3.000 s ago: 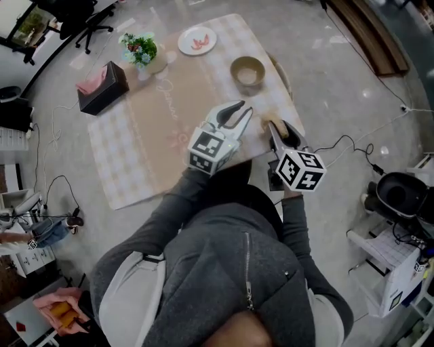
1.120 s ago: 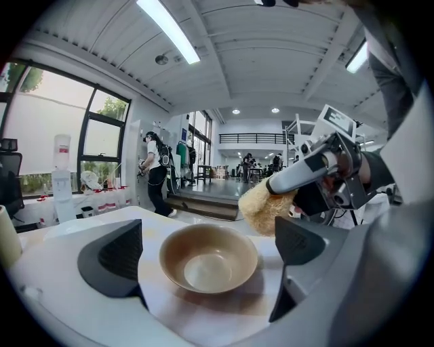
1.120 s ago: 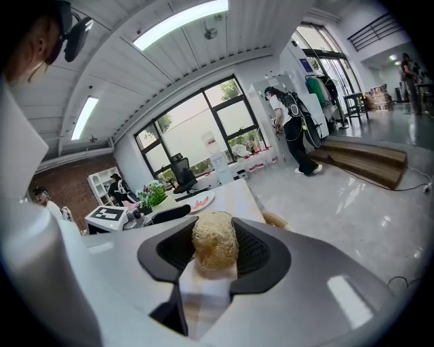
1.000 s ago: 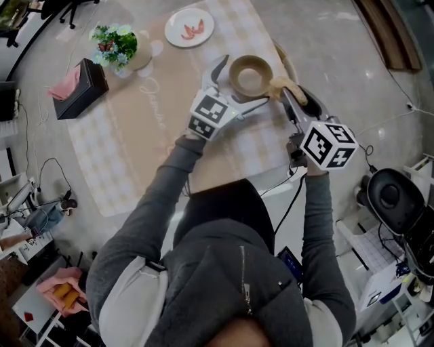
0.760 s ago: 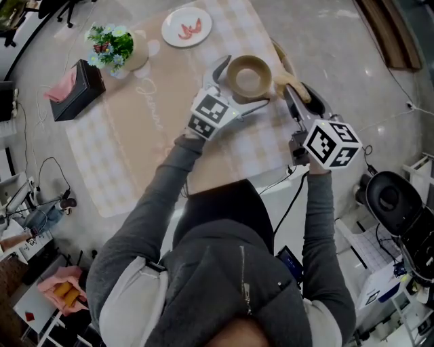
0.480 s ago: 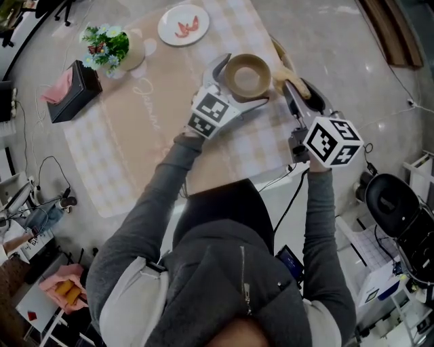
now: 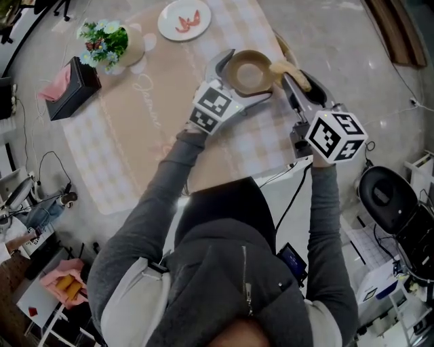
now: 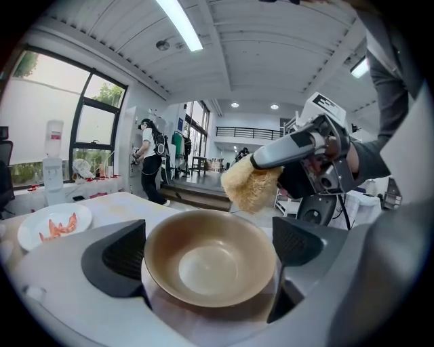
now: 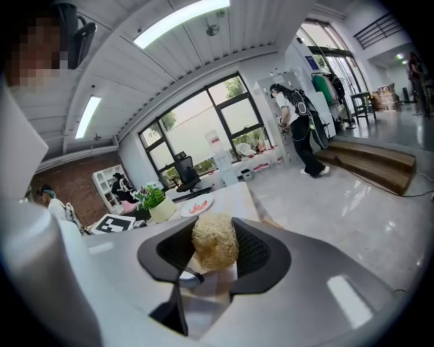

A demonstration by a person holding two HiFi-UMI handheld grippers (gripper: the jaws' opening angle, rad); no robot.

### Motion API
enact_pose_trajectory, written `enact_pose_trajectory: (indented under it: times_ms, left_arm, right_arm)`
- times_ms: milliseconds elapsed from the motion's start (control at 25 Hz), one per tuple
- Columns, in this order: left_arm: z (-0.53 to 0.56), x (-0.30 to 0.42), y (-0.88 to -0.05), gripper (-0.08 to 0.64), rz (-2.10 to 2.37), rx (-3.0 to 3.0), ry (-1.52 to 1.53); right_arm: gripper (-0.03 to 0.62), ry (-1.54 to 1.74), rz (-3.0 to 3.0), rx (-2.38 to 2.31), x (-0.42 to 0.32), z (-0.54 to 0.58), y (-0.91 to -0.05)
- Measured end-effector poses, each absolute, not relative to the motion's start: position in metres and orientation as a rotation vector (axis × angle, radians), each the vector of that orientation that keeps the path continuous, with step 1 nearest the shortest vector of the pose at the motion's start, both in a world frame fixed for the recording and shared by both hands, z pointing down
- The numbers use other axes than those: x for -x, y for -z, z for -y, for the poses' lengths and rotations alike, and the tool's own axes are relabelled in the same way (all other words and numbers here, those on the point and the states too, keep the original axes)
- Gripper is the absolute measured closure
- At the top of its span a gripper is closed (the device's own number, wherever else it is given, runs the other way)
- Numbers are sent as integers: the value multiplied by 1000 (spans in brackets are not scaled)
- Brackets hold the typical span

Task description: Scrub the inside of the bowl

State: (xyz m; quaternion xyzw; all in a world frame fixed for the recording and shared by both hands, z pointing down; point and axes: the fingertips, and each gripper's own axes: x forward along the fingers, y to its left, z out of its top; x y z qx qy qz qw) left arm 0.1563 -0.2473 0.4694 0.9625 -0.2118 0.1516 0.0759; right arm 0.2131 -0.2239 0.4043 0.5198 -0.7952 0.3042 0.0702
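You are clasping the tan bowl (image 8: 210,257) by its sides in the left gripper's (image 7: 247,76) widely spread jaws over the checked tablecloth (image 7: 135,135), while your right gripper (image 9: 213,251) is pinching a straw-coloured fibre scrubber (image 9: 215,242) between narrowly set jaws at the bowl's rim, a white plate (image 7: 184,19) lying beyond.

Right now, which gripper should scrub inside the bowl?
Right. The right gripper holds the scrubber beside the bowl rim, while the left gripper is clamped on the bowl, steadying it.
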Motion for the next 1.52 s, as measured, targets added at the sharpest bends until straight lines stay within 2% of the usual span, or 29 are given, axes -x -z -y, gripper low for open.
enact_pose_trajectory:
  times_ms: [560, 1080, 1520]
  left_arm:
    - [248, -156, -471, -11, 642, -2885, -447]
    - [248, -157, -471, -8, 646, -2884, -445]
    - [250, -157, -470, -9, 648, -2883, -444]
  right_arm:
    - [440, -761, 2360, -1144, -172, 247, -412]
    - [446, -502, 2086, -670, -147, 250, -435]
    - [453, -565, 2037, -659, -157, 247, -448]
